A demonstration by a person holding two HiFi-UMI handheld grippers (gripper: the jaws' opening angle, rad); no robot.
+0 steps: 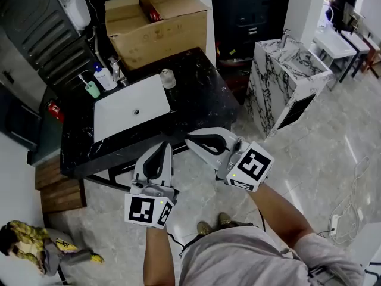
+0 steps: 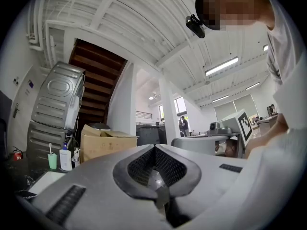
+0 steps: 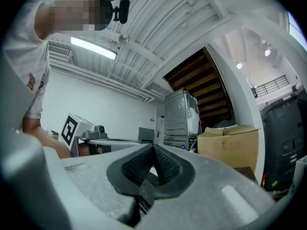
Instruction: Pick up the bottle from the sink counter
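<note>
The bottle [image 1: 105, 77], white with a blue pump top, stands upright at the back left of the black marble counter [image 1: 202, 97], beside the white sink basin [image 1: 131, 107]. It also shows far left in the left gripper view as a small white bottle [image 2: 65, 158]. My left gripper [image 1: 166, 145] hovers over the counter's front edge, shut and empty, well short of the bottle. To its right, my right gripper [image 1: 189, 139] points left, likewise shut with nothing in it. In the gripper views the left gripper [image 2: 154, 148] and the right gripper [image 3: 153, 147] show their jaws meeting.
A green cup [image 1: 92, 89] with a toothbrush stands next to the bottle. A pale roll [image 1: 168, 78] sits behind the basin. A cardboard box [image 1: 158, 19] is at the counter's back. A white marble pedestal unit [image 1: 286, 73] stands to the right. Clothing [image 1: 36, 243] lies on the floor.
</note>
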